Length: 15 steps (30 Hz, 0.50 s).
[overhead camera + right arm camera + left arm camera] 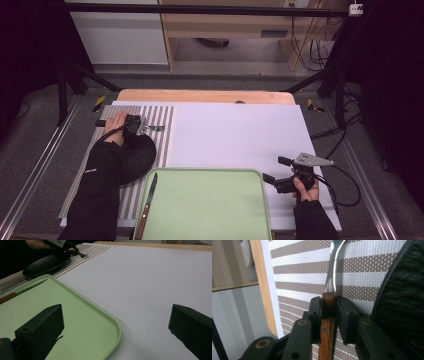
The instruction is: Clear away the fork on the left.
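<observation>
The table (210,96) carries a white sheet (235,135) over most of its top, with a striped mat (155,116) along the left edge. A green tray (210,205) sits at the near edge, its left rim bearing a knife (146,205) with a wooden handle (blade pointing away from the person). A black dish (136,159) rests on the mat, just left of the tray's far corner.

The left gripper (134,125) is over the mat's far end, beside the dish. Its jaws pinch the wooden handle of a fork (331,277), the pads pressing on either side; the metal neck runs out over the stripes.

The right gripper (275,170) hovers over the sheet at the tray's right side, jaws spread wide with nothing between them.
</observation>
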Tool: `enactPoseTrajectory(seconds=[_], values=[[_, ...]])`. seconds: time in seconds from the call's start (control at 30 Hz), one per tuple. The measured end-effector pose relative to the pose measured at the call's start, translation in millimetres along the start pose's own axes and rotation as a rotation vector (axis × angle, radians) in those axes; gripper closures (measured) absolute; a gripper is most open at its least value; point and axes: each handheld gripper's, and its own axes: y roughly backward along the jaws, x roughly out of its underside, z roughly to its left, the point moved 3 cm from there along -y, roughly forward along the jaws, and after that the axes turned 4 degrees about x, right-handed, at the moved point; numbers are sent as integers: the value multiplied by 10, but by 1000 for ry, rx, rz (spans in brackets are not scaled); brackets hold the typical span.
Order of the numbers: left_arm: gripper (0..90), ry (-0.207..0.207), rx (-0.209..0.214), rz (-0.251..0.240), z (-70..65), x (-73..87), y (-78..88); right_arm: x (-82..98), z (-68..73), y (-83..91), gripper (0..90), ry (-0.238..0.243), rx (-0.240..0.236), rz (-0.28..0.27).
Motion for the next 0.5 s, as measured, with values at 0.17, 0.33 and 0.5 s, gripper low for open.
enactPoseTrajectory(seconds=[0.17, 0.33, 0.5], values=[[756, -17, -1, 8, -9, -9, 2, 1, 0, -2, 6, -1, 0, 1], [765, -19, -9, 16, -20, -20, 9, 1, -3, -1, 6, 2, 1, -1], [766, -34, -22, 40, -28, -40, 17, -2, -5, 5, 6, 1, 3, -2]])
